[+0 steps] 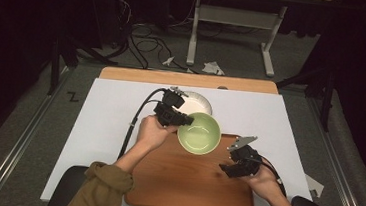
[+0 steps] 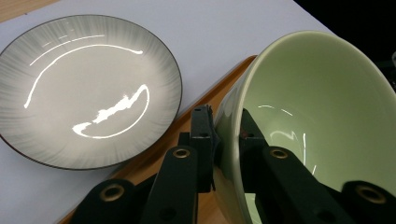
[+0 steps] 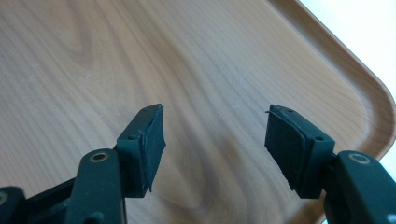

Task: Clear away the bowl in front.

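A pale green bowl (image 1: 199, 133) hangs tilted over the far edge of the wooden tray (image 1: 189, 184). My left gripper (image 1: 182, 119) is shut on the bowl's left rim. In the left gripper view one jaw presses the outside and the other the inside of the green bowl (image 2: 317, 116), with my left gripper (image 2: 226, 140) pinching its wall. A grey-white plate (image 1: 198, 103) lies on the white mat just behind; the plate (image 2: 84, 88) is bare. My right gripper (image 1: 226, 168) hovers open over the tray's right side, and in its own view the right gripper (image 3: 215, 140) holds nothing above the tray (image 3: 210, 60).
The white mat (image 1: 108, 126) covers the tabletop around the tray. A table frame (image 1: 232, 32) and cables (image 1: 141, 41) stand on the floor beyond. Crumpled paper scraps (image 1: 212, 67) lie on the floor behind the table.
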A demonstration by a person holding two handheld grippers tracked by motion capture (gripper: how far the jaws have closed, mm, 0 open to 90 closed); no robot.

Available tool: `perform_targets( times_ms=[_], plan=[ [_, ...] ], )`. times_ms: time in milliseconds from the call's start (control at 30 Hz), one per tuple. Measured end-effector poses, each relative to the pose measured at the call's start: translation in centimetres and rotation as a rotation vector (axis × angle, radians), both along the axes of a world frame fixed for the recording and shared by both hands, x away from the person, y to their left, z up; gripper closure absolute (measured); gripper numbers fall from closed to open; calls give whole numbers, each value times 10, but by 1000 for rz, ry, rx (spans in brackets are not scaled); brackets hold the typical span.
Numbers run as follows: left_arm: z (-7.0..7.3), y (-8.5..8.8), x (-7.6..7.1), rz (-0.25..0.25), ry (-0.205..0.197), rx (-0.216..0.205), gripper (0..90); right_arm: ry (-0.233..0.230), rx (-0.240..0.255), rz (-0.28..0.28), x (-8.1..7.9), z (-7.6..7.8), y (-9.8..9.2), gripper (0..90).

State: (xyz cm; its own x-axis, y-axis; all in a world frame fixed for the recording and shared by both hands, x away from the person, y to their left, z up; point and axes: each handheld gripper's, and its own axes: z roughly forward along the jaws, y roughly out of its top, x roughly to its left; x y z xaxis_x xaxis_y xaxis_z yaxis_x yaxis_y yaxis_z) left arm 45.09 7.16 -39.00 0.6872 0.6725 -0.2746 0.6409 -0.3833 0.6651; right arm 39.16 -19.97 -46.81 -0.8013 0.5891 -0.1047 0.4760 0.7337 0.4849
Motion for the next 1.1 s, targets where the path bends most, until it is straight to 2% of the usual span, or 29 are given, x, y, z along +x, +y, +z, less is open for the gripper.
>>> perform_targets(
  times_ms=[233, 600, 833, 1100],
  plan=[
    [2, 1, -10, -25, 3, 2, 812, -1, 1, -4, 0, 1, -1, 379],
    [-4, 7, -26, -57, 18, 1, 809, 0, 3, -7, 0, 0, -1, 379],
    [-12, 9, -33, -65, 31, 2, 809, 4, -2, -6, 0, 0, -1, 379],
    [-25, 9, -36, -73, 64, 24, 809, 2, -2, -7, 0, 0, -1, 378]
  ],
)
